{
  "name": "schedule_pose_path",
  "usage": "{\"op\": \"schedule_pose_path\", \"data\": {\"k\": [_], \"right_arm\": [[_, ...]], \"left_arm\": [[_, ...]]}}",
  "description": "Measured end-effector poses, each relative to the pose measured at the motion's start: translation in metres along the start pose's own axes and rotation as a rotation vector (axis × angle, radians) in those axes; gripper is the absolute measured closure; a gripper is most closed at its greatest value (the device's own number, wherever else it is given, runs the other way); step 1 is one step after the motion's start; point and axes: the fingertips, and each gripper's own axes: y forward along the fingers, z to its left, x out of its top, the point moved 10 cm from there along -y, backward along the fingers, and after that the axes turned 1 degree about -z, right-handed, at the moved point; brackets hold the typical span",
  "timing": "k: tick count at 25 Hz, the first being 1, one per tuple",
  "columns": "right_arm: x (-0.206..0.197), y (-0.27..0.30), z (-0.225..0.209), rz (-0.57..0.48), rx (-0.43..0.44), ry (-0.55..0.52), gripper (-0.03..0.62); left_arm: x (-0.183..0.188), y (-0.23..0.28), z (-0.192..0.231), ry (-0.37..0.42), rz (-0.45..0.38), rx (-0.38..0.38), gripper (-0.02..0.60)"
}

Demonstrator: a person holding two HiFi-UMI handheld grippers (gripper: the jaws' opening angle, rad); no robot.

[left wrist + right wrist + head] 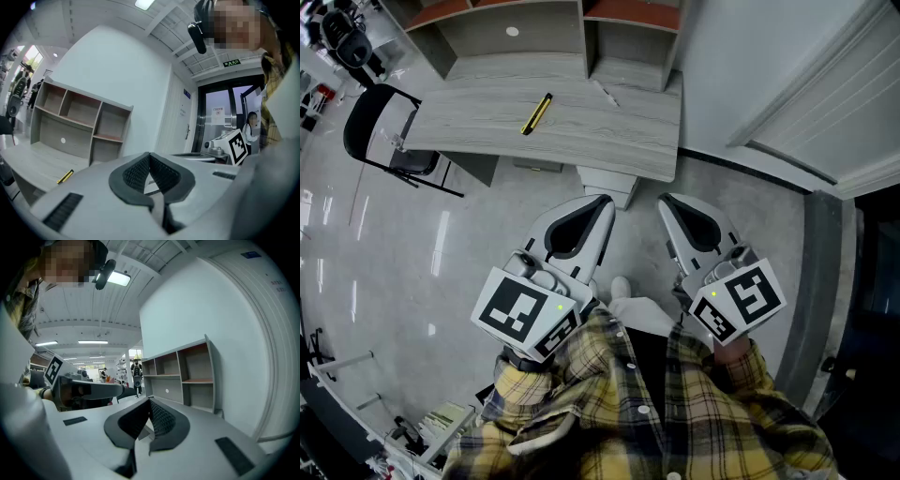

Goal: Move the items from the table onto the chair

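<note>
Yellow and black, the slim tool (536, 113) lies on the table (609, 141) at upper centre, while the left gripper (602, 202) and right gripper (667, 202) are both closed and empty, so a shallow pinch could drop it before the chair (380, 127) at upper left.

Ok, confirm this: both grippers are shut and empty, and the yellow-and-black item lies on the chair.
Wrong on one point: the yellow-and-black item lies on the table, not on the chair, as the head view shows. The left gripper and right gripper are indeed shut and empty.
</note>
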Motion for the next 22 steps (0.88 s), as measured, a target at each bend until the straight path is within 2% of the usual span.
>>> {"op": "schedule_pose_path", "data": {"k": [12, 22], "right_arm": [[-0.006, -0.020, -0.007, -0.001, 0.007, 0.014, 0.577], [-0.012, -0.032, -0.024, 0.022, 0.082, 0.018, 0.577]], "left_arm": [[-0.007, 0.004, -0.018, -0.008, -0.006, 0.010, 0.577], [-0.018, 0.004, -0.036, -0.020, -0.019, 0.094, 0.577]]}}
